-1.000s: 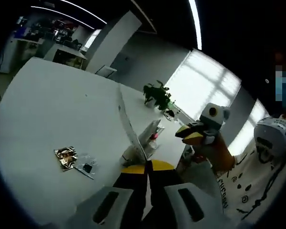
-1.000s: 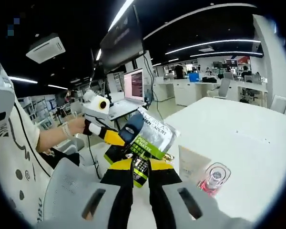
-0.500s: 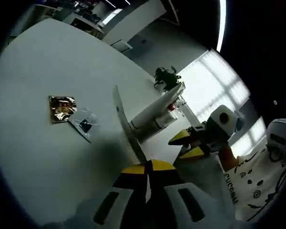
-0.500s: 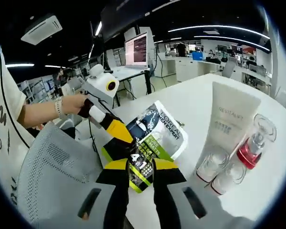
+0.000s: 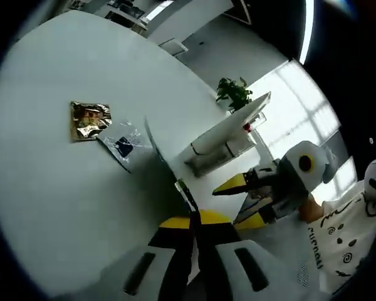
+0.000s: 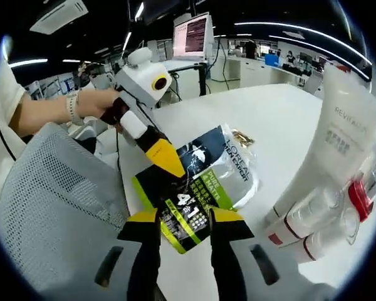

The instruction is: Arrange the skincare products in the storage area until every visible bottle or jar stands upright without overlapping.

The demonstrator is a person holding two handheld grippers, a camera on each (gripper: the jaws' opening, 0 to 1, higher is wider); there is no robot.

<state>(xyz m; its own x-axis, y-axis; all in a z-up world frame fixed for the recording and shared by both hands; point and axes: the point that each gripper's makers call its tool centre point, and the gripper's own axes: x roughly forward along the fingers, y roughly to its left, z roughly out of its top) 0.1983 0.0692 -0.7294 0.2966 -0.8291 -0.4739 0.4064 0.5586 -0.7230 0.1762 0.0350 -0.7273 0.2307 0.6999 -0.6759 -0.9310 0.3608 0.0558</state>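
Note:
My left gripper (image 5: 194, 218) is shut on a black and green sachet (image 6: 203, 179), which the left gripper view shows edge-on as a thin sheet (image 5: 166, 166). In the right gripper view the left gripper (image 6: 165, 160) pinches the sachet's upper left part. The right gripper (image 6: 185, 216) stands open, the sachet's lower corner between its fingers; from the left gripper view its jaws (image 5: 241, 202) are spread apart. A white tube (image 6: 338, 144) leans over clear bottles with red caps (image 6: 313, 222) on the white table (image 5: 44, 188).
A gold sachet (image 5: 91, 119) and a clear sachet with a blue mark (image 5: 122, 145) lie flat on the table. A potted plant (image 5: 235, 93) stands at the far edge. A grey mesh chair (image 6: 56, 200) is on the near side. A person's hand (image 6: 88, 103) holds the left gripper.
The right gripper's jaws have spread apart around the sachet. Both views have swung nearer the table; the tube and bottles now lie closer in the right gripper view.

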